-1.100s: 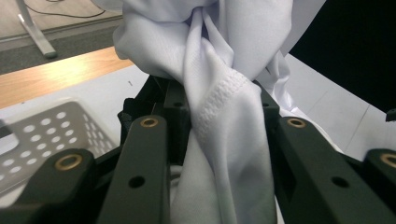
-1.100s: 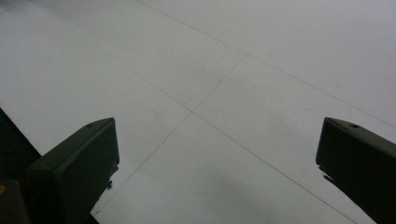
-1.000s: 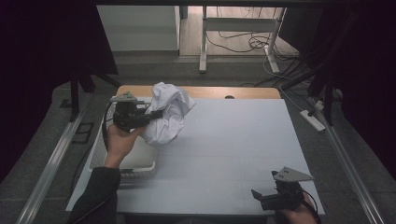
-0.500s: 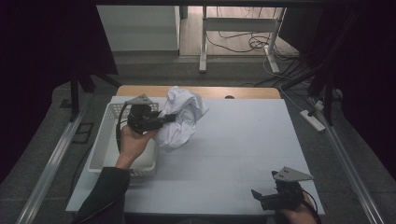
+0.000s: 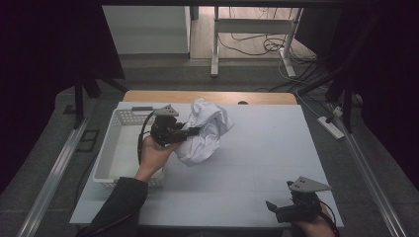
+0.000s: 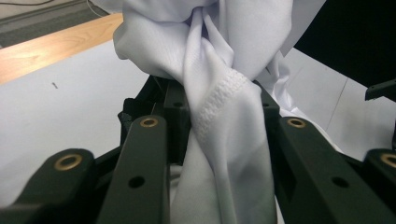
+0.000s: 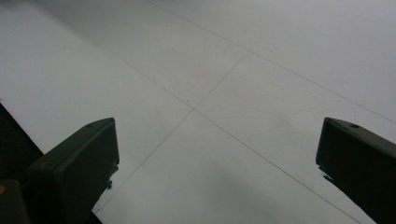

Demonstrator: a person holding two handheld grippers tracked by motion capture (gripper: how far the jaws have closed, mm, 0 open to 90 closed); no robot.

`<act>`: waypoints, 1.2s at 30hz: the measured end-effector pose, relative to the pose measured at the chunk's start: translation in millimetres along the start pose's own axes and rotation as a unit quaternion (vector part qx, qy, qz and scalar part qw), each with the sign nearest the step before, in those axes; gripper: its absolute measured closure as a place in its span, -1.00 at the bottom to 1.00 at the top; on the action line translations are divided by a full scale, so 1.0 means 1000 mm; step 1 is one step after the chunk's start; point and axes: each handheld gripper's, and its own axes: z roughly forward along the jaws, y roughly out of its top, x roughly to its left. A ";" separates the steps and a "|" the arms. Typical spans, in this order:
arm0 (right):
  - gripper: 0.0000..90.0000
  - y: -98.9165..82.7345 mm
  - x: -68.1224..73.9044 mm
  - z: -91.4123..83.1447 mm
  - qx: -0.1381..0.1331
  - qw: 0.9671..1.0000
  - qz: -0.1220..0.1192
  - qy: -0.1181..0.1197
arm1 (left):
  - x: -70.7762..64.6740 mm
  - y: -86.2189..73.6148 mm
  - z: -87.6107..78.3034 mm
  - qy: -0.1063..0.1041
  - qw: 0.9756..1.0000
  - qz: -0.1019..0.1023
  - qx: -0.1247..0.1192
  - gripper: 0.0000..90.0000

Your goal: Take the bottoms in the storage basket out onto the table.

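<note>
1. My left gripper [image 5: 193, 131] has its jaws squeezed tight on a bunched fold of the white cloth [image 5: 205, 131]. In the left gripper view the stitched hem of the cloth [image 6: 224, 107] runs straight down between the two black jaws.
2. The cloth hangs crumpled from that grip over the far left part of the grey table [image 5: 257, 163], just right of the basket. Its lower folds seem to reach the tabletop, though I cannot tell for sure.
3. My right gripper [image 5: 274, 209] sits low at the near right edge of the table. Its jaws stand wide apart with only bare tabletop [image 7: 210, 116] between them, holding nothing.
4. Compared with a second ago, my left hand [image 5: 154, 150] has carried the cloth to the right, away from the basket and further over the table. The right gripper has not moved.
5. The white basket [image 5: 116, 148] stands at the left edge of the table. What I see of its inside holds nothing, with my left hand and forearm reaching across its near right corner.
</note>
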 end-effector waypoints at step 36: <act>-1.00 0.000 0.001 0.001 0.006 1.000 -0.005 0.001 | -0.023 -0.020 0.072 0.030 0.990 0.043 0.134 0.47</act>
